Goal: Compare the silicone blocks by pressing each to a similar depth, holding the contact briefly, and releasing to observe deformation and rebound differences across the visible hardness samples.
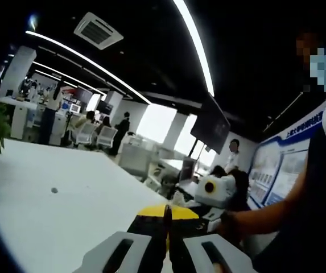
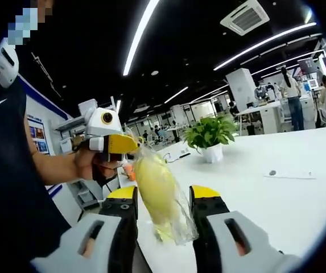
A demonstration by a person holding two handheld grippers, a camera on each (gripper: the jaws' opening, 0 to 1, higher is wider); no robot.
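— Yellow, soft-looking block in a clear plastic bag (image 2: 160, 196), that's what I see low in the middle of the right gripper view. My right gripper (image 2: 163, 213) has its fingers parted about the bag's width, one on each side. Whether they're actually squeezing it, I can't tell.

— And the left gripper?

— It comes in at left centre of that same view (image 2: 114, 145), its tip pinching the top of the bag. In the left gripper view its fingers (image 1: 154, 227) are closed nearly together at the bottom centre; the bag itself I can't make out there.

— Is the block on the tabletop?

— No, it hangs in the air, above the white tabletop (image 2: 276, 199).

— What worries you?

— The plastic looks slick. If I press hard, the block could slide inside the bag and squirt out from between the fingers. The top pinch could also slip and drop it.
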